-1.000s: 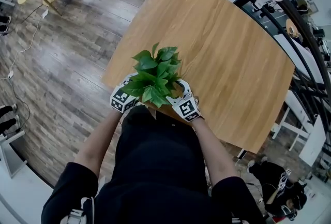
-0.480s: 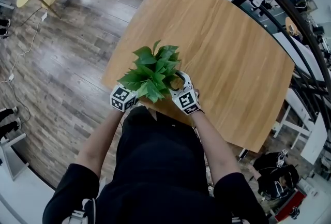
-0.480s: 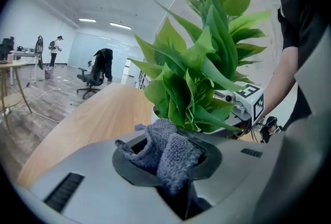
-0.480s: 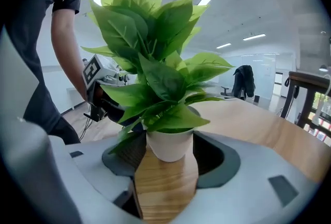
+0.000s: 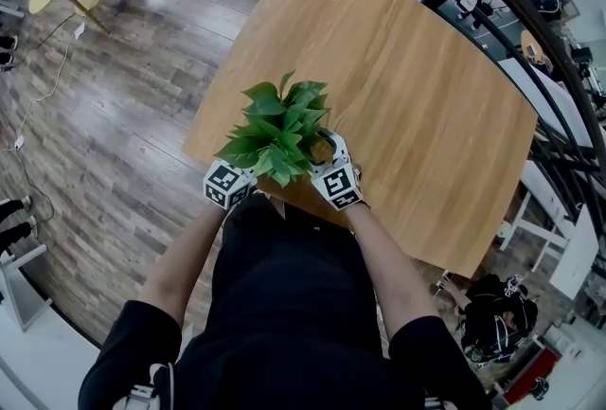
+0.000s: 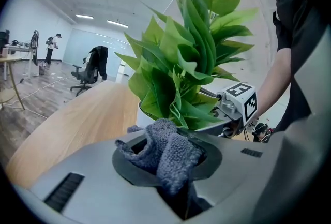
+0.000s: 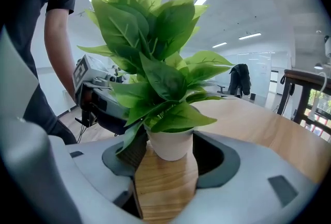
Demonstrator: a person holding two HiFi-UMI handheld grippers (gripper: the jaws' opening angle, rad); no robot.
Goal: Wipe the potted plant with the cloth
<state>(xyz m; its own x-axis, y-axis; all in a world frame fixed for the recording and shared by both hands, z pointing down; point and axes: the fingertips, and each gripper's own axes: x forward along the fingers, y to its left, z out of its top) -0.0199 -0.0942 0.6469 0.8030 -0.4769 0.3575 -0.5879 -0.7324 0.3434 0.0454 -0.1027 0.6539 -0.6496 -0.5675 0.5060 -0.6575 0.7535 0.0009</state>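
My left tongs (image 6: 168, 166) pinch the gray cloth (image 6: 169, 146), leaves (image 6: 181, 73) just beside at twelve o'clock; my right tongs (image 7: 168, 166) stand open around the pot (image 7: 170, 144).

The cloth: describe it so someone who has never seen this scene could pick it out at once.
On the wooden table, at the edge nearest the person, stands a leafy potted plant. Right beside it, the left gripper clamps the cloth: a small bunched wad of nubbly grey fabric, the only soft, dull thing against the green leaves.
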